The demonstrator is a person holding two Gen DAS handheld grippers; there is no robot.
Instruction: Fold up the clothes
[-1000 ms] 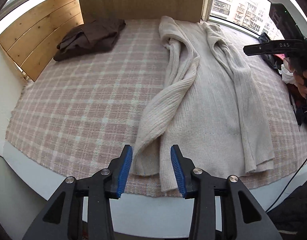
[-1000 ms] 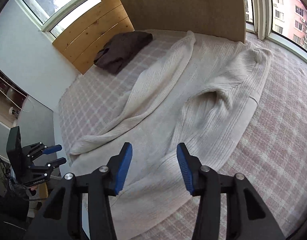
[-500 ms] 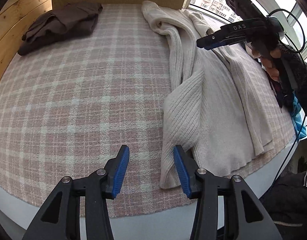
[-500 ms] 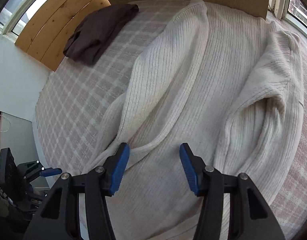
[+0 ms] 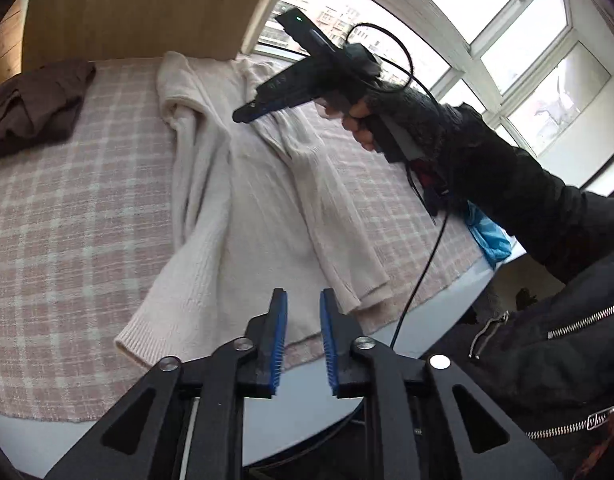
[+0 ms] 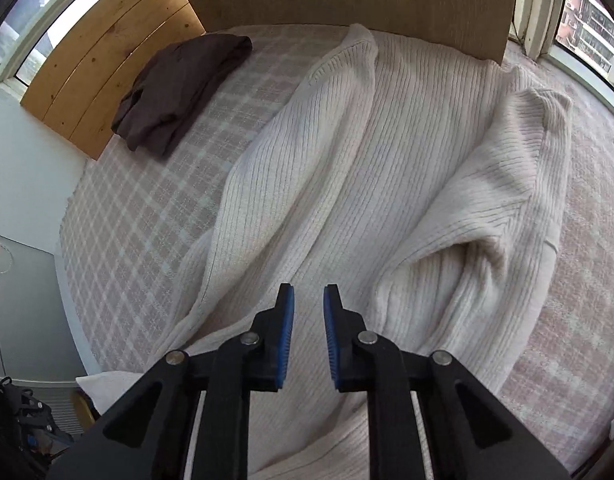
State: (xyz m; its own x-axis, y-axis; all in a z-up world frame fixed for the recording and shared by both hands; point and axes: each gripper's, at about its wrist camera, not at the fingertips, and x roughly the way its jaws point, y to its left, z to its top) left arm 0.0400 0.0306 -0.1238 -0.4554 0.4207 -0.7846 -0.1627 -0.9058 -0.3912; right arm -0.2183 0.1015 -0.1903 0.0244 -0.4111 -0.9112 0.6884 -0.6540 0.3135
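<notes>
Currently a cream ribbed sweater (image 6: 391, 184) lies lengthwise on the bed, over a pink checked cover (image 5: 67, 216), collar end toward the headboard, hem at the near edge. Both sleeves are folded in over the body; one cuff (image 5: 143, 344) reaches almost to the near edge. A folded dark garment (image 6: 179, 88) sits at the far left corner, well apart.

Left hand-held gripper (image 5: 301, 344): jaws partly spread, nothing between them, hovering over the hem near the bed's edge. Right hand-held gripper (image 6: 309, 336): jaws have just been closing, now a narrow gap, empty, poised above the sweater's middle and not touching the knit.

Handling judgement: thick, soft, limp knit, likely stretchy and moderately heavy; it will sag and drag, not slip. Best pinch points appear to be the hem corners, taking all layers at once so the sleeves stay tucked.
</notes>
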